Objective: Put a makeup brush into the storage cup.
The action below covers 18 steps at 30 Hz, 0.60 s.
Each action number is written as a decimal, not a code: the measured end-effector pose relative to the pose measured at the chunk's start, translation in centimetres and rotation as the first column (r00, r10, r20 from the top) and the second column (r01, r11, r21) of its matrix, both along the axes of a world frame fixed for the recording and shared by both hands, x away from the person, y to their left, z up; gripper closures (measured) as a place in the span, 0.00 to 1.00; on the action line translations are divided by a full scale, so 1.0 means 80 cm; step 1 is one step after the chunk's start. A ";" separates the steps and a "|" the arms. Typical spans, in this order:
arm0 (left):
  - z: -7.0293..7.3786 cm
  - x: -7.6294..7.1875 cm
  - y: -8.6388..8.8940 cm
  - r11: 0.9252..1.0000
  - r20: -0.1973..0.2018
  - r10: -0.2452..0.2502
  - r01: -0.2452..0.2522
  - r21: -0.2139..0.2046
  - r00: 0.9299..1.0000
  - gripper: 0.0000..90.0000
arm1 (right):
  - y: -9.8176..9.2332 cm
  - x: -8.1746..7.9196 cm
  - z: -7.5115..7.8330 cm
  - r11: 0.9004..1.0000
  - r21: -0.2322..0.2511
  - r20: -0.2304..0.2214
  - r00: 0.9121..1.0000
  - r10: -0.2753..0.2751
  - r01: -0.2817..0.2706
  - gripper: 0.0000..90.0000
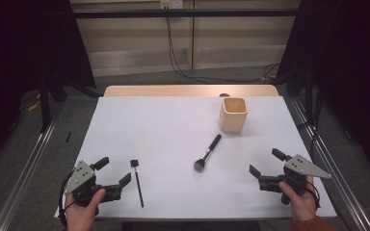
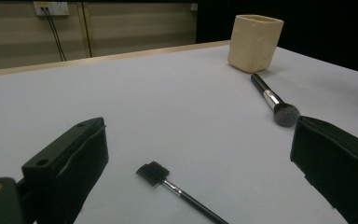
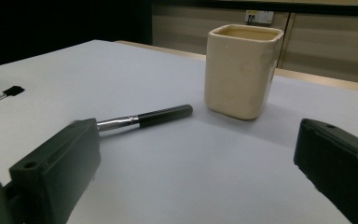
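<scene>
a white table (image 1: 173, 130) holds three items as a person's two hand-held grippers wait at its near edge. largest is the cream square cup (image 1: 233, 114), upright toward the far right; it looks rigid and glazed, likely slick and breakable, best left standing as the receiver. near the middle lies the powder brush (image 1: 207, 152), black handle pointing at the cup and just short of it, soft head toward the person; it looks light and stiff along the handle, so the handle or the metal ferrule is the place to pinch, not the bristles. smallest is the thin brow brush (image 1: 137, 180), lying just beside the left gripper (image 1: 113, 172), its slim stem likely to roll or slip from wide pads, so a grip mid-stem seems wisest. the left gripper's jaws are spread wide with nothing between them; the right gripper (image 1: 264, 162) is likewise spread and empty, near the right edge.
</scene>
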<state>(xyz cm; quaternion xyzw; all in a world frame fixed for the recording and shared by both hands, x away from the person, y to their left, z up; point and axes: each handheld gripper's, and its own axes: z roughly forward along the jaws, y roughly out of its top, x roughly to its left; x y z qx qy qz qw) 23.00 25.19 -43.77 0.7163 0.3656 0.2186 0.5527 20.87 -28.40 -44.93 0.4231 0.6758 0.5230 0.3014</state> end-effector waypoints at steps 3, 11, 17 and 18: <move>-0.001 0.002 -0.001 1.000 -0.018 -0.002 0.002 0.010 1.000 0.05 | 0.000 0.001 -0.001 1.000 0.002 -0.003 1.000 0.003 -0.003 0.00; 0.000 0.002 -0.002 1.000 -0.033 -0.005 0.005 -0.001 0.999 0.05 | 0.003 0.009 -0.004 1.000 0.007 -0.020 1.000 0.015 -0.015 0.00; 0.007 -0.001 -0.001 1.000 -0.013 -0.006 0.006 0.012 1.000 0.05 | 0.006 0.008 -0.002 1.000 0.012 -0.017 1.000 0.020 -0.020 0.01; 0.009 0.000 -0.002 1.000 -0.014 -0.005 0.005 0.008 1.000 0.05 | 0.008 0.005 -0.001 1.000 0.000 -0.014 1.000 0.028 -0.028 0.00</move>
